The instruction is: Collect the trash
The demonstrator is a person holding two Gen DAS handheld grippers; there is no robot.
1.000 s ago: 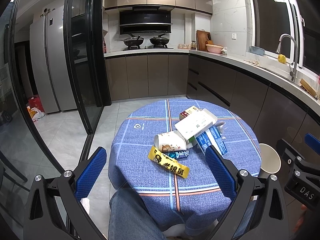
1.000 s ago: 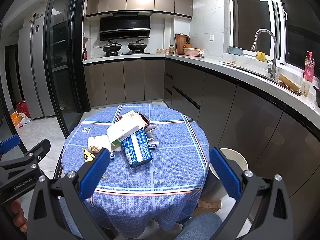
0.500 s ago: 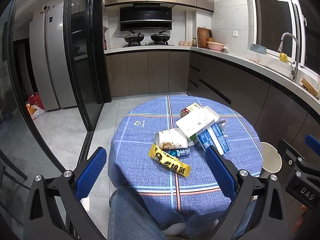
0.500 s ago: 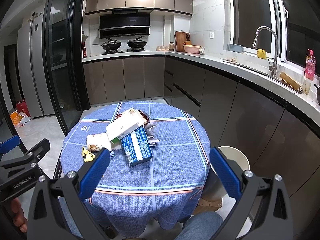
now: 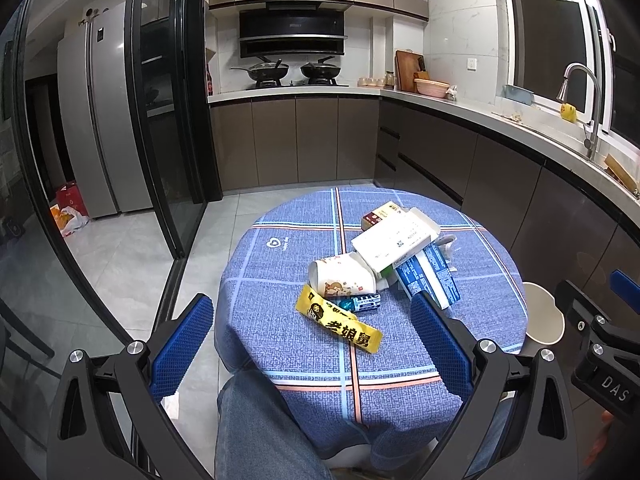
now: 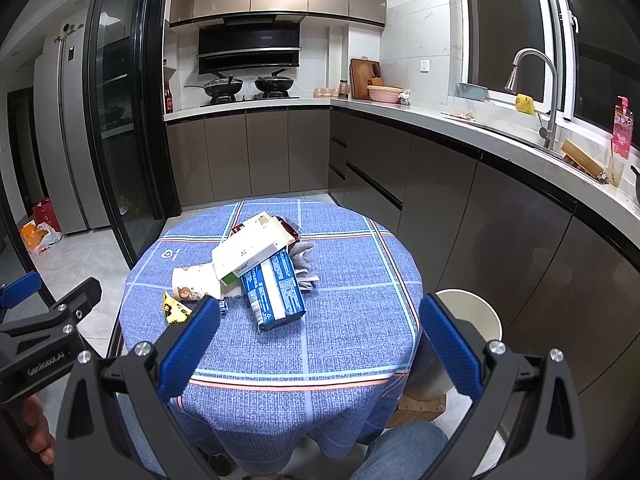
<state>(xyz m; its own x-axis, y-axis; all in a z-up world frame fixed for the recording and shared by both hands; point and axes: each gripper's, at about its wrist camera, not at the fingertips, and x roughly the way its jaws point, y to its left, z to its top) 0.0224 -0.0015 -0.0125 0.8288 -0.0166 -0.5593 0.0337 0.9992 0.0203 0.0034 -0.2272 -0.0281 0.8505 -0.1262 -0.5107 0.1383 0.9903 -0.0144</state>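
A pile of trash lies on the round table with the blue checked cloth: a yellow snack wrapper, a tipped paper cup, a white box, a blue carton and a small blue wrapper. In the right wrist view the blue carton, white box and cup also show. A white bin stands on the floor right of the table. My left gripper and right gripper are both open and empty, held short of the table's near edge.
Dark kitchen cabinets and a counter with a sink run along the back and right. A glass sliding door and fridge stand on the left. The person's knee in jeans is below the table edge.
Both views have tilted slightly so the table sits a little lower in frame. The trash has not moved and both grippers stay open.
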